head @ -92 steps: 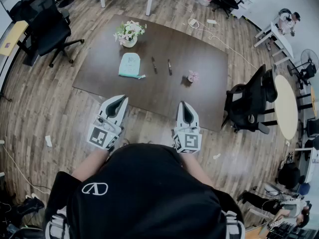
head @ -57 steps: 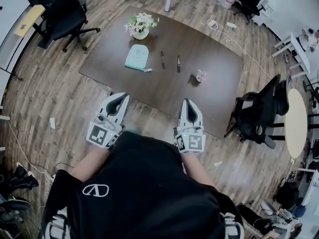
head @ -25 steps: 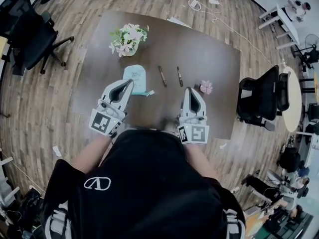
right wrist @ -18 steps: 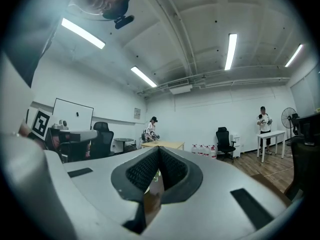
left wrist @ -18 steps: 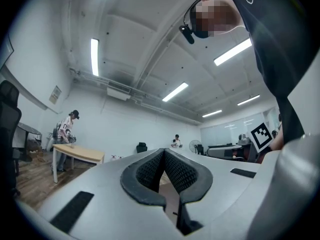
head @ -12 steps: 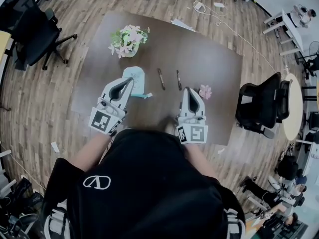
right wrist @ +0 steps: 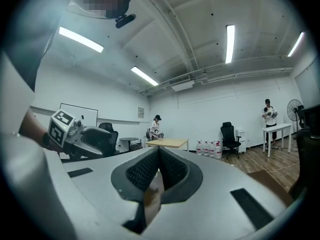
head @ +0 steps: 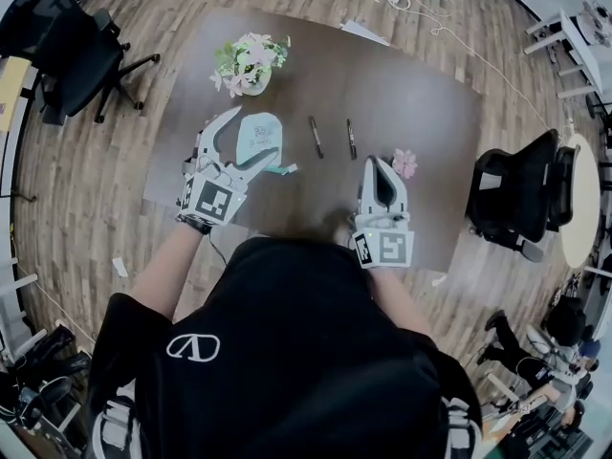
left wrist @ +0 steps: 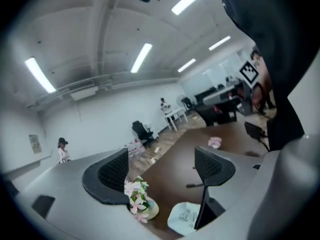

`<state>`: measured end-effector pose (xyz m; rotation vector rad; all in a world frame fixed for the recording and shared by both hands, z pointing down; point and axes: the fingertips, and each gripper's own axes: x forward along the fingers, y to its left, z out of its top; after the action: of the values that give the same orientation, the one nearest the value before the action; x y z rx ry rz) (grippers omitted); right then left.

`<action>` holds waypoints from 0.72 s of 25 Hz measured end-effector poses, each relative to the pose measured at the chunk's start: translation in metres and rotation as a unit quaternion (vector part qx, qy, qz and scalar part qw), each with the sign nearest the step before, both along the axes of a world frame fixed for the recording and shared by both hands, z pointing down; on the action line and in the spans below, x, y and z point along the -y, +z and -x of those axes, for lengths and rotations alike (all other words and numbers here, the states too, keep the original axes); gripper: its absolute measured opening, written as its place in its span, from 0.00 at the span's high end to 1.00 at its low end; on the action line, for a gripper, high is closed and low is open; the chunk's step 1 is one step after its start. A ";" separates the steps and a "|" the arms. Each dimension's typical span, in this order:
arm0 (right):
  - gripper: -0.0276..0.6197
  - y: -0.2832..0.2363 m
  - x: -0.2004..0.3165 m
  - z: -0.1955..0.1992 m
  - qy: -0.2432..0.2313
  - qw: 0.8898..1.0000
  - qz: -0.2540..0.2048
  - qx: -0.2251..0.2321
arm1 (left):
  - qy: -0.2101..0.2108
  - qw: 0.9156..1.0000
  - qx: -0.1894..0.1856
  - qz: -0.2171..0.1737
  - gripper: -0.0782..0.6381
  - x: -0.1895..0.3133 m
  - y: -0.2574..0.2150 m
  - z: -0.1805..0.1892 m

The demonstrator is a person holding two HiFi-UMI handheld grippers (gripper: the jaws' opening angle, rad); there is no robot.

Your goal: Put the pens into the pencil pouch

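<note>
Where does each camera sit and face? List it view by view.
Head view: on the head, steeply down at table, pencil pouch, pens; torso, arms, left gripper, right gripper show.
Left gripper view: on that gripper, across the table at flower vase; its opening jaws, empty, show.
Right gripper view: on that gripper, level across the room; its shut jaws show.
Shared: head and left gripper views both show pencil pouch and flower vase.

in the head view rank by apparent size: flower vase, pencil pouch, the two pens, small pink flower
1. Flower vase and pencil pouch: too close to rank.
2. Pen nearer the pouch and the other pen: alike, long but thin.
3. Pink flower: smallest.
</note>
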<state>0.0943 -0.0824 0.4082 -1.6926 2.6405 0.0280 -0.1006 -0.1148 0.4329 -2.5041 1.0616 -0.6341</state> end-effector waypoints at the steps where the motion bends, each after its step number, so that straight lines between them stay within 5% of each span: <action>1: 0.96 0.002 -0.001 -0.004 0.001 1.000 0.003 0.000 | 0.016 0.999 0.036 0.006 0.35 0.004 0.012 0.000; 5: 0.96 0.013 0.000 -0.020 0.012 1.000 0.016 -0.002 | 0.077 0.983 0.162 0.048 0.35 0.015 0.070 0.002; 9: 0.96 0.022 -0.003 -0.031 0.023 0.999 0.031 -0.003 | 0.134 0.948 0.269 0.107 0.35 0.009 0.144 0.008; 12: 0.96 0.028 -0.007 -0.041 0.027 0.999 0.040 -0.009 | 0.158 0.925 0.307 0.156 0.35 -0.002 0.197 0.011; 18: 0.96 0.033 -0.011 -0.052 0.033 0.998 0.050 -0.020 | 0.167 0.895 0.338 0.240 0.35 -0.017 0.281 0.027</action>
<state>0.1460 -0.0719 0.4415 -1.8273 2.6569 -0.0716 -0.1274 -0.0978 0.7140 -2.4092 0.2216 -1.6467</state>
